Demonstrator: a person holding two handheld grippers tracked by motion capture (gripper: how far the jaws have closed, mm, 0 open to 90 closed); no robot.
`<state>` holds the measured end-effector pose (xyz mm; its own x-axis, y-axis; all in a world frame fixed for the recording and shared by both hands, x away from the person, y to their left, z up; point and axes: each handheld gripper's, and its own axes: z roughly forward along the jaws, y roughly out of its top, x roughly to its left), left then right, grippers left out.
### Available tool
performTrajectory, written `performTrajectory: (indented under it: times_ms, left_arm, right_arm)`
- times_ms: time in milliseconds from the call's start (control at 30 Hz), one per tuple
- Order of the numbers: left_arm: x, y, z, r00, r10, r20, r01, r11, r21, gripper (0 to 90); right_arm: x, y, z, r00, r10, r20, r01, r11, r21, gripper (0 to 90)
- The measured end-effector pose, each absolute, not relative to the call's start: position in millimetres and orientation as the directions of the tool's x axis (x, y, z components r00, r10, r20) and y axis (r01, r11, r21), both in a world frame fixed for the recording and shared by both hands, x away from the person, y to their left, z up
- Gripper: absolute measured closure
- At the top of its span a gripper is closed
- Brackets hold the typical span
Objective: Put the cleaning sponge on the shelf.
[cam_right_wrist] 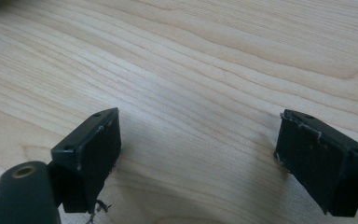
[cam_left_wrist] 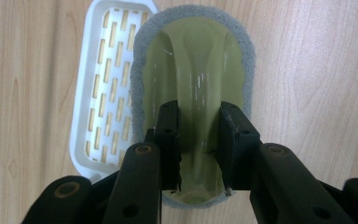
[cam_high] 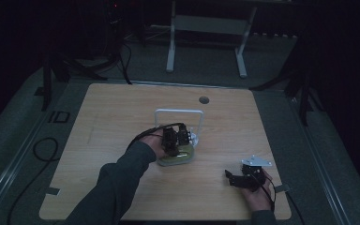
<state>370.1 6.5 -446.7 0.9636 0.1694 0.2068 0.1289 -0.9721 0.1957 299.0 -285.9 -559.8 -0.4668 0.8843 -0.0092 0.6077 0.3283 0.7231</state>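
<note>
Green and glossy, the scrubber (cam_left_wrist: pixel 193 70) sat near the middle of the bench (cam_high: pixel 112 112), its grey sponge rim showing round the handle. Left tongs (cam_left_wrist: pixel 199 140) came down on it from above and were clamped on the raised ridge of its handle, one pad on either side. Just beside the scrubber, partly under its edge, lay a white slotted tray (cam_left_wrist: pixel 102 93); what it held could not be told. A white wire frame (cam_high: pixel 178 112) stood right behind the scrubber. Right tongs (cam_right_wrist: pixel 198 158) rested well apart, near the bench's front corner, jaws spread wide over bare wood.
</note>
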Motion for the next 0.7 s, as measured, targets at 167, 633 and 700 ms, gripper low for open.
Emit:
performTrajectory:
  times_ms: [167, 633, 700]
  left_arm:
    - [371.0, 7.0, -446.1, 0.962, 0.158, 0.225, 0.110, -0.971, 0.211, 71.6]
    - [374.1, 10.5, -444.6, 0.959, 0.145, 0.245, 0.088, -0.970, 0.227, 71.6]
    - [374.1, 10.5, -444.6, 0.959, 0.145, 0.245, 0.088, -0.970, 0.227, 71.6]
  right_arm:
    - [299.0, -285.9, -559.8, -0.467, 0.884, -0.009, 0.608, 0.328, 0.723, 13.6]
    - [298.9, -285.9, -559.8, -0.467, 0.884, -0.008, 0.608, 0.328, 0.723, 13.6]
    - [299.0, -285.9, -559.8, -0.467, 0.884, -0.009, 0.608, 0.328, 0.723, 13.6]
